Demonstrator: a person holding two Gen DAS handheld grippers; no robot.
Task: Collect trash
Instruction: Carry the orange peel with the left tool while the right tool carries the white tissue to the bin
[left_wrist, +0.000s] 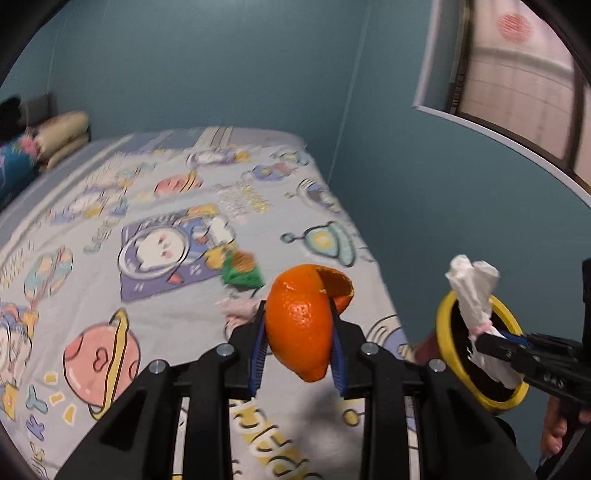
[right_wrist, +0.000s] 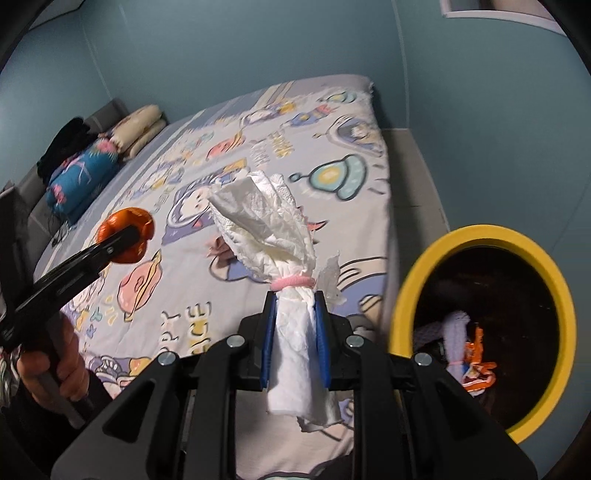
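An orange peel (left_wrist: 301, 325) is clamped in the left gripper (left_wrist: 298, 345) above a cartoon-print bed (left_wrist: 110, 236). A white tissue (right_wrist: 284, 258), tied with a pink band (right_wrist: 293, 282), is gripped by the right gripper (right_wrist: 294, 341) beside a yellow-rimmed bin (right_wrist: 406, 295) already holding scraps. A green wrapper (left_wrist: 242, 273) is left on the sheet.

Teal-blue walls (left_wrist: 207, 66) enclosed a bed (left_wrist: 110, 229) with a pale cartoon space-print sheet; folded pillows (right_wrist: 138, 127) and a blue floral bundle (right_wrist: 79, 173) lay at its head, and a white-framed window (left_wrist: 517, 92) sat high on the side wall
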